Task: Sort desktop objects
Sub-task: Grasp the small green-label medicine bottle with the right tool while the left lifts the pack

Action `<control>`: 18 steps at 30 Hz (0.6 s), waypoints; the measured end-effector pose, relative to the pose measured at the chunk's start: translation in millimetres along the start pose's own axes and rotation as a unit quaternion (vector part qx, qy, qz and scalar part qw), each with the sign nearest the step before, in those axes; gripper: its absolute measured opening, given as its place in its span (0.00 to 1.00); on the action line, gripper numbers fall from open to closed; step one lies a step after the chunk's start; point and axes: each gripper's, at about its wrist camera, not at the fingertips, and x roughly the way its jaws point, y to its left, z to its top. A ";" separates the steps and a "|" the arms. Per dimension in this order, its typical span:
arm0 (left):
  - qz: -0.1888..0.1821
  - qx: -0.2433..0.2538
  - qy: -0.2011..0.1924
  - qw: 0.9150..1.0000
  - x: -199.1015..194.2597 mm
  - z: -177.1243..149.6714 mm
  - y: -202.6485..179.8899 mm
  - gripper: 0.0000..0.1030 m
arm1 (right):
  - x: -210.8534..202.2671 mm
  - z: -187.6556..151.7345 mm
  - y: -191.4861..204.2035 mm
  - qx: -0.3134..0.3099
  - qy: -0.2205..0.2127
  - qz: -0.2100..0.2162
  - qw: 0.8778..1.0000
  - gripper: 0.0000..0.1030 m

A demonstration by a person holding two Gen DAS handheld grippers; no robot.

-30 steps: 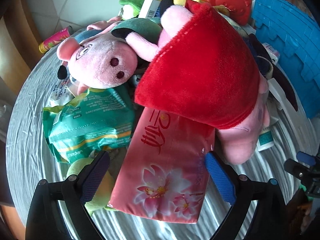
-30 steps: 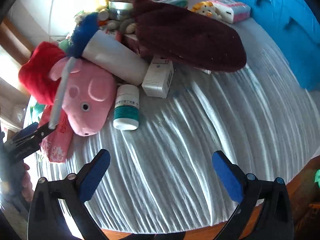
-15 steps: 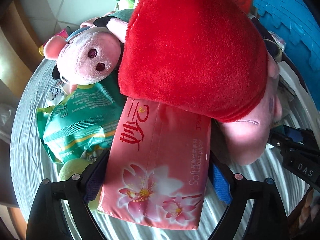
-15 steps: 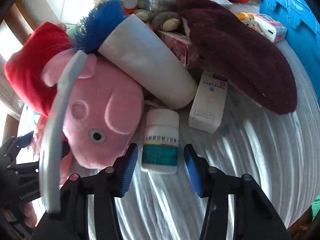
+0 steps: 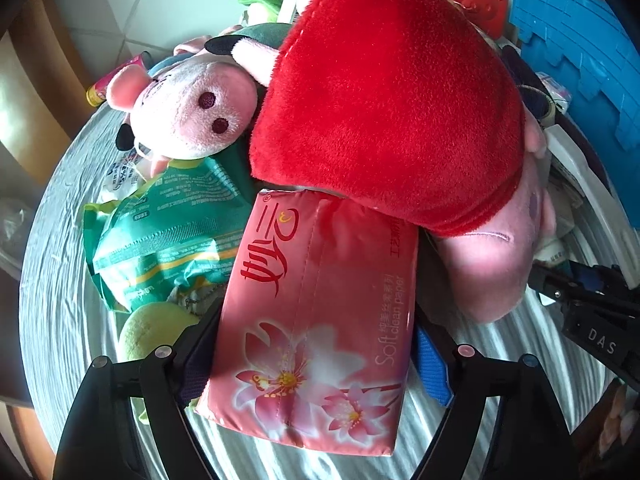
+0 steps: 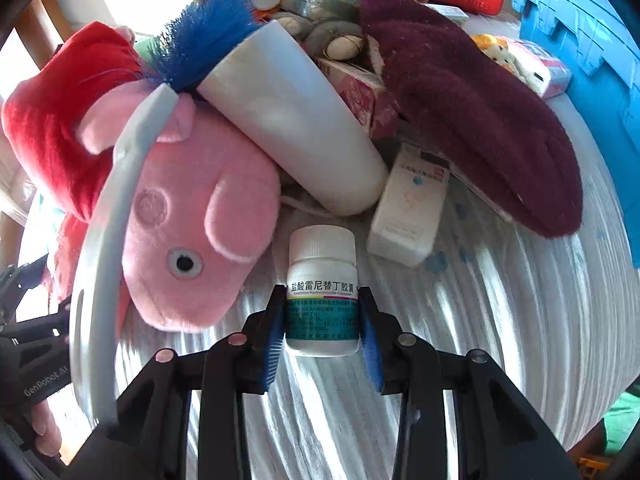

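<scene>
White plastic with a teal label, the medicine bottle (image 6: 322, 292) lies on the grey striped tabletop (image 6: 520, 320) toward its near edge, and your right gripper (image 6: 322, 340) is closing on it, blue pads touching the label on both sides. Just left of the bottle is the pink plush pig (image 6: 200, 232) in its red dress, with a white brush handle (image 6: 116, 216) lying across it; a white cup (image 6: 296, 128), a small white carton (image 6: 408, 208) and a maroon slipper (image 6: 472, 120) lie just behind. Your left gripper (image 5: 316, 356) is closing around the pink tissue pack (image 5: 320, 312), which sits between its jaws; whether the pads press it yet, you cannot tell. Beside that pack are a green wipes packet (image 5: 168, 232) and a smaller plush pig (image 5: 192, 116).
</scene>
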 end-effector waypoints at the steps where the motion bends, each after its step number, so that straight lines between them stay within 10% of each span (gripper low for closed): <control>1: -0.001 -0.001 0.000 1.000 -2.2 -2.1 1.2 0.81 | -2.1 -3.3 -1.0 0.002 0.001 -0.001 1.000 0.33; 18: -0.025 -0.010 -0.066 0.997 -79.4 -29.0 14.2 0.81 | -87.4 -42.5 17.3 0.001 -0.046 -0.034 0.998 0.33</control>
